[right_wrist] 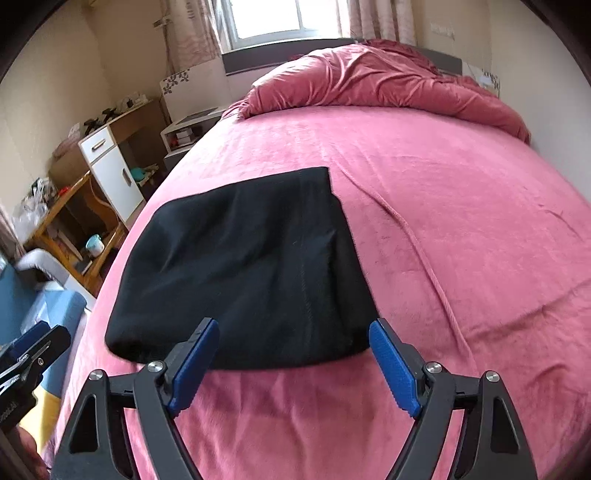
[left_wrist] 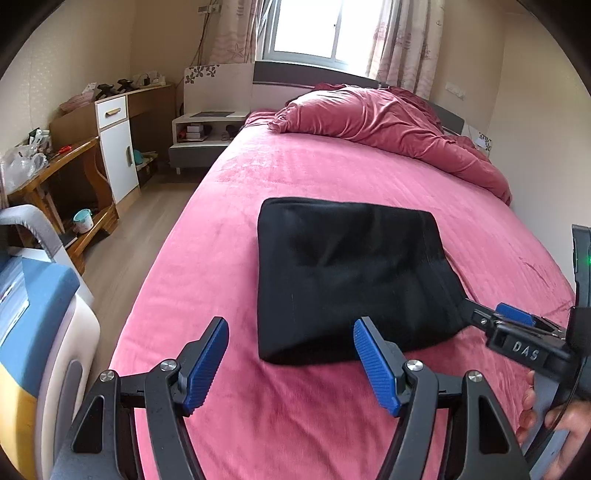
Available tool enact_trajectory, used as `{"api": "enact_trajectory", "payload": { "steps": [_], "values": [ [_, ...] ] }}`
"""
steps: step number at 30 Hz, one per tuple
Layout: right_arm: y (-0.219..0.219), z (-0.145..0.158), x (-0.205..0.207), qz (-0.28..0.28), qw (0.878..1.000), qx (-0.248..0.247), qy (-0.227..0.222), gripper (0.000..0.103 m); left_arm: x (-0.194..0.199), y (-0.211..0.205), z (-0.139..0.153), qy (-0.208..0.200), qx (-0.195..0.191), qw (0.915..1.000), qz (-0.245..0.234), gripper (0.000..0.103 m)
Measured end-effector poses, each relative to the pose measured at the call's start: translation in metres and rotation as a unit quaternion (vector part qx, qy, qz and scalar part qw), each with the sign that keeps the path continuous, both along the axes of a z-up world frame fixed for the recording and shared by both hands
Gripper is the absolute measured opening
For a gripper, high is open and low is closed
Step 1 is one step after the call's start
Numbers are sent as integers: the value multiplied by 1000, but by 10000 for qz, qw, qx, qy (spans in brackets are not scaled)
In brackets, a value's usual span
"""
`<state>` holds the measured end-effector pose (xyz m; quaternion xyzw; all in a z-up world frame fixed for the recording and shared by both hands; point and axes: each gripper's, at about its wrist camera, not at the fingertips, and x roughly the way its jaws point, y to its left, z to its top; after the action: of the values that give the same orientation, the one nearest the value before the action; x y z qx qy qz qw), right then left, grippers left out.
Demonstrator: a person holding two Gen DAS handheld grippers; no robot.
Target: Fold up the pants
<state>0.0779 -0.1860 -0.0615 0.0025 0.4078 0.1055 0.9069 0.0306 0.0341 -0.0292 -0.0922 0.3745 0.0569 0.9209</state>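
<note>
Black pants (left_wrist: 351, 280): folded into a flat rectangle on your pink bed (left_wrist: 295, 173), toward its near edge | your left hand-held gripper (left_wrist: 290, 360): released, jaws spread, nothing between | your right hand-held gripper (right_wrist: 295, 363): released, jaws wide, above the pants' near edge, no contact | crumpled duvet (left_wrist: 388, 122): at the far end.

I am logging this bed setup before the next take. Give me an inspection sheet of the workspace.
Surface: pink bed sheet, a few creases.
Job's things: black pants, folded into a compact rectangle, lying flat.
Clutter: crumpled pink duvet at the headboard end.
Grippers: left gripper open, empty; right gripper open, empty; both clear of the pants.
Cables: nothing seen on the bed.
Surroundings: window, white cabinet, wooden table.
</note>
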Motion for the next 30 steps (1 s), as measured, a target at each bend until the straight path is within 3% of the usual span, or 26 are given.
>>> {"api": "enact_trajectory", "payload": {
  "steps": [13,30],
  "values": [
    [16,1,-48,144,9990,-318,-294,87,-28,-11,-4,-85,99,9999,9,72],
    [15,-4,-53,67,9990,-360,-239,88,-30,-14,-7,-47,123,9999,32,72]
  ]
}}
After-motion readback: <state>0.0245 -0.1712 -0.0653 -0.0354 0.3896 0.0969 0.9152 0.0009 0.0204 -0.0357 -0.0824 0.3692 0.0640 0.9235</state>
